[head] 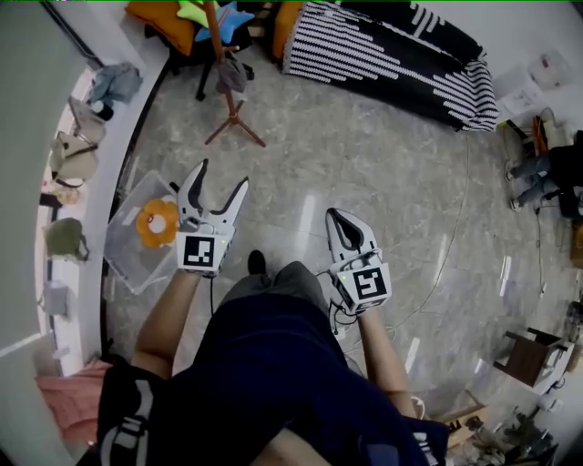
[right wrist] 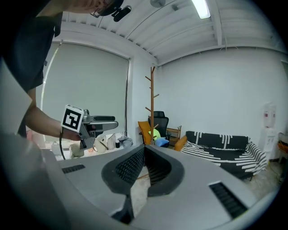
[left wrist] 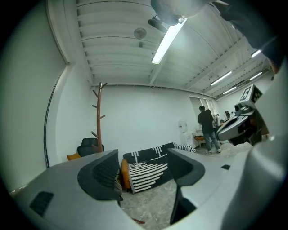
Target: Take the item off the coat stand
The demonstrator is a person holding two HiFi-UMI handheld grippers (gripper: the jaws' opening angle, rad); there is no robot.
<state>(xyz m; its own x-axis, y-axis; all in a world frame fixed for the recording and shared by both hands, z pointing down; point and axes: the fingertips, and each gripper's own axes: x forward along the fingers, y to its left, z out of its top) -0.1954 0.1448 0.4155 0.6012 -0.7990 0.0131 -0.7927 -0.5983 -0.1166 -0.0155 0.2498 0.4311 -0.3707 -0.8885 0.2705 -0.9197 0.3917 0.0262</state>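
The wooden coat stand (head: 234, 107) rises from the floor well ahead of me, with a dark grey item (head: 232, 73) hanging low on its pole. My left gripper (head: 223, 175) is open and empty, pointing toward the stand from well short of it. My right gripper (head: 335, 216) is shut on nothing, held beside it at the right. In the left gripper view the bare upper pole of the coat stand (left wrist: 99, 117) shows at the left wall, above the spread jaws. In the right gripper view the coat stand (right wrist: 152, 96) stands behind the closed jaws; the hung item is hidden there.
A black-and-white striped sofa (head: 392, 55) lies at the back right of the stand. Orange seats and coloured cushions (head: 168, 23) sit behind it. A clear bin (head: 123, 246) holding an orange thing stands at my left by a shelf of bags (head: 73, 155). A person (left wrist: 207, 128) stands far right.
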